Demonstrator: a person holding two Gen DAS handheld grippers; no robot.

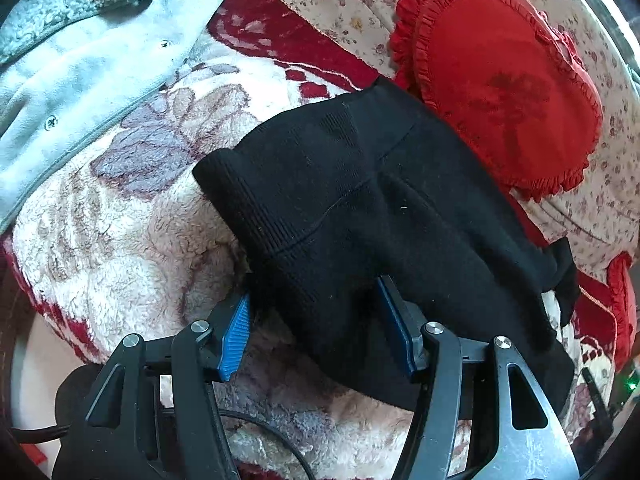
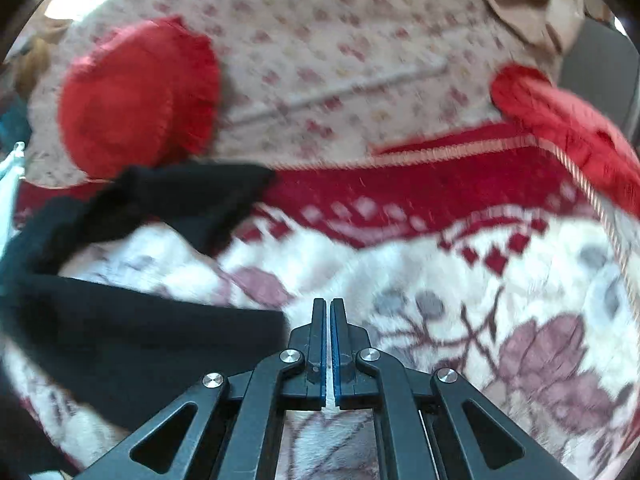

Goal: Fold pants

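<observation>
Black knit pants [image 1: 360, 208] lie on a fluffy floral blanket [image 1: 120, 216], waistband end toward the upper left. My left gripper [image 1: 316, 304] is open, its blue pads either side of the pants' near edge, the cloth draped over the right pad. In the right wrist view the black pants [image 2: 132, 332] lie at the left, one leg stretching up toward a red cushion. My right gripper [image 2: 328, 308] is shut and empty over the blanket [image 2: 440, 280], just right of the pants' edge. That view is blurred.
A pale blue fleece jacket [image 1: 72, 64] lies at the upper left. A red heart-shaped frilled cushion [image 1: 500, 80] rests beyond the pants on a floral sheet [image 1: 340, 4]. A second red cushion [image 2: 568, 128] sits at the right, and the first shows too [image 2: 132, 96].
</observation>
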